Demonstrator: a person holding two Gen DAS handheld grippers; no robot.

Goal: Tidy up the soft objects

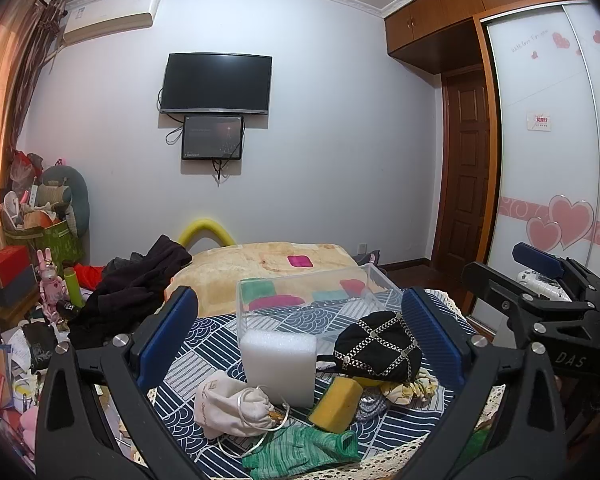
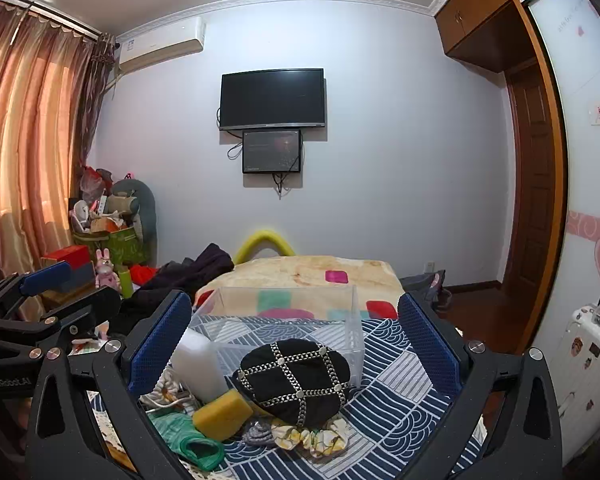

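Soft things lie on a blue patterned cloth: a white foam block [image 1: 278,366] [image 2: 198,364], a black studded cap [image 1: 378,346] [image 2: 296,380], a yellow sponge [image 1: 336,402] [image 2: 222,414], a white drawstring pouch [image 1: 230,406], a green knit glove [image 1: 300,450] [image 2: 188,438] and a yellow-white scrunchie [image 1: 410,388] [image 2: 312,438]. Behind them stands a clear plastic box [image 1: 320,304] [image 2: 280,320], holding nothing. My left gripper [image 1: 300,328] is open above the pile. My right gripper [image 2: 294,336] is open too, over the cap. Neither touches anything.
The cloth covers a small table in front of a bed with a beige blanket [image 1: 268,268]. Dark clothes [image 1: 136,284] lie on the left, beside a cluttered floor and a pink rabbit figure [image 1: 50,284]. A wardrobe [image 1: 548,140] and white suitcase [image 2: 584,364] stand right.
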